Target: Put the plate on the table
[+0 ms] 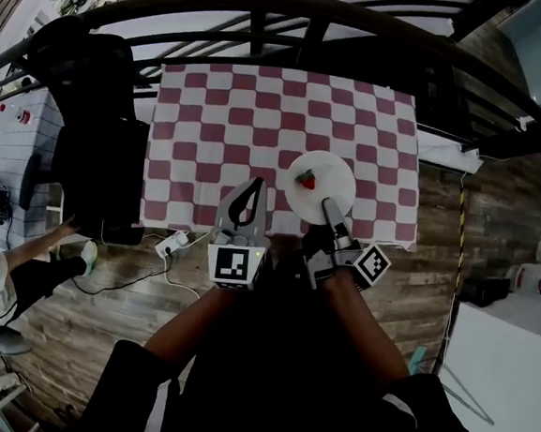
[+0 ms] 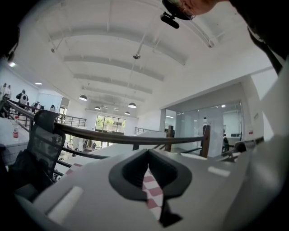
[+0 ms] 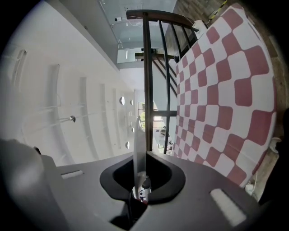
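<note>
Over the near edge of the red-and-white checked tablecloth point(image 1: 212, 130), right of its middle, the head view shows the round, smooth white plate point(image 1: 338, 177) carrying a small red fruit point(image 1: 308, 179), its near rim pinched by the right gripper point(image 1: 328, 206), with the left gripper point(image 1: 254, 188) just beside it on the left. Seen from the left gripper view, the dark pads meet on nothing, with only a sliver of tablecloth point(image 2: 151, 191) showing between them. Seen from the right gripper view, the jaws clamp the thin plate point(image 3: 137, 149) edge-on, lying straight ahead and parallel to the tablecloth point(image 3: 216, 90); I cannot tell whether it already rests there.

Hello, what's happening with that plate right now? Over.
Right gripper clamped on white plate rim, strawberry aboard. Left gripper shut, empty. Plate over checkered table; nothing in the way.
</note>
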Tool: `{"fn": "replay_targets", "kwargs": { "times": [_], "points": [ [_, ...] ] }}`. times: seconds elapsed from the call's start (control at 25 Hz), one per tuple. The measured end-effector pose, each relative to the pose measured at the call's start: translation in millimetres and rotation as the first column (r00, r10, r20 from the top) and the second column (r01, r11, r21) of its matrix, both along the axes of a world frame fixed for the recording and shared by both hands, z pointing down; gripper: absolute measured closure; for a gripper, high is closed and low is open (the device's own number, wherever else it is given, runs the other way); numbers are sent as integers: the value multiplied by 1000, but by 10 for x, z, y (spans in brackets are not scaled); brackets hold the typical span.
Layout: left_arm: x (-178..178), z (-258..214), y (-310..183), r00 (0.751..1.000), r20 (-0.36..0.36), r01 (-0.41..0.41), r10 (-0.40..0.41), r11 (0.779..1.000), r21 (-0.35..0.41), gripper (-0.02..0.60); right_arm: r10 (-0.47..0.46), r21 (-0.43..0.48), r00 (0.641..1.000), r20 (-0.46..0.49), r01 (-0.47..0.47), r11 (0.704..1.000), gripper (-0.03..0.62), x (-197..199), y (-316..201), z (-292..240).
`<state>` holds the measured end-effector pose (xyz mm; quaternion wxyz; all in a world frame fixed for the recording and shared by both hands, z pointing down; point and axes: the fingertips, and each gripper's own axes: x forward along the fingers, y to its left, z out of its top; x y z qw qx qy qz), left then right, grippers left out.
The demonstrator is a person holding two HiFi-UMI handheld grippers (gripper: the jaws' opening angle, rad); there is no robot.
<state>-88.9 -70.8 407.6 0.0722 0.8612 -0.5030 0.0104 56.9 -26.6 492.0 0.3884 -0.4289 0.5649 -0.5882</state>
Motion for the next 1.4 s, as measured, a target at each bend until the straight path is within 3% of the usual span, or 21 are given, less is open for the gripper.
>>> {"fn": "replay_targets", "kwargs": {
  "times": [0.2,0.48,0.8,0.96,1.4],
  "points": [
    [48,120,-149,999,31,16,-16,1000,8,572,-9,25,1000,7,9,1000,576,23,-254,92],
    [154,306,-491,998,45,57,-54,997,-58,572,-110,39,992,-63,112,993,576,-16,-695,197],
    [200,394,-991,991,84,104,-100,994,-44,572,-172,13,981,-88,174,985,576,76,-1180,485],
    [256,511,-1108,989,110,105,-95,990,-92,572,-196,40,975,-106,201,979,576,95,-1358,527],
    [296,684,-1352,988,119,117,-103,986,-117,572,-241,74,956,-165,255,964,576,165,-1692,1026]
  ]
}}
